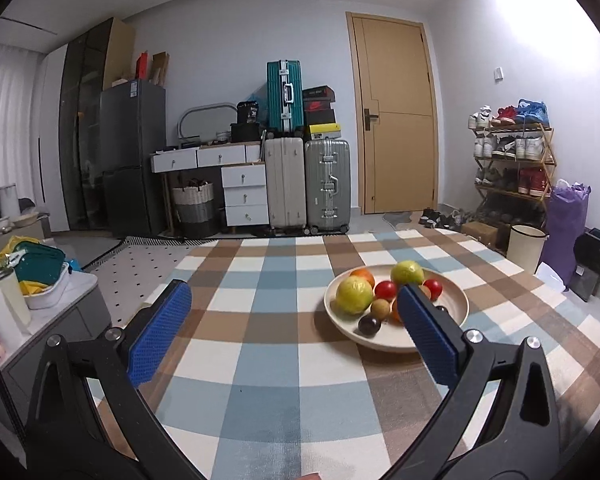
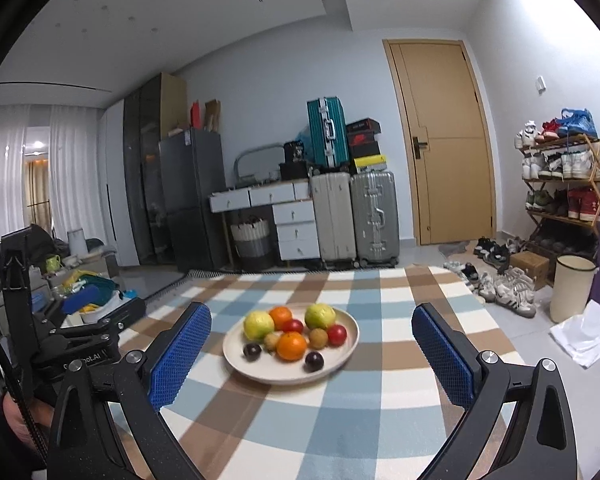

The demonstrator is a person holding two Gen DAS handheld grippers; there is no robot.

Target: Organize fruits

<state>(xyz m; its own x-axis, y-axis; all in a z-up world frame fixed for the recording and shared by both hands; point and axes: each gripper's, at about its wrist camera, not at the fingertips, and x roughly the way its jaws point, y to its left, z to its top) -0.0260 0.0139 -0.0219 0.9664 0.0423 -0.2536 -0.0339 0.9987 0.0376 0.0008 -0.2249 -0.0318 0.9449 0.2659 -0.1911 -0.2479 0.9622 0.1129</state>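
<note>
Checked cloth in blue, brown and white under everything, nothing between grippers and fruit. Cream plate on it, near the middle, piled with two yellow-green fruits, two oranges, red tomatoes, small brown fruits, two dark plums. Left gripper and right gripper both spread wide, empty, touching nothing. Farther off: suitcases, white drawers, wooden door, shoe rack.
</note>
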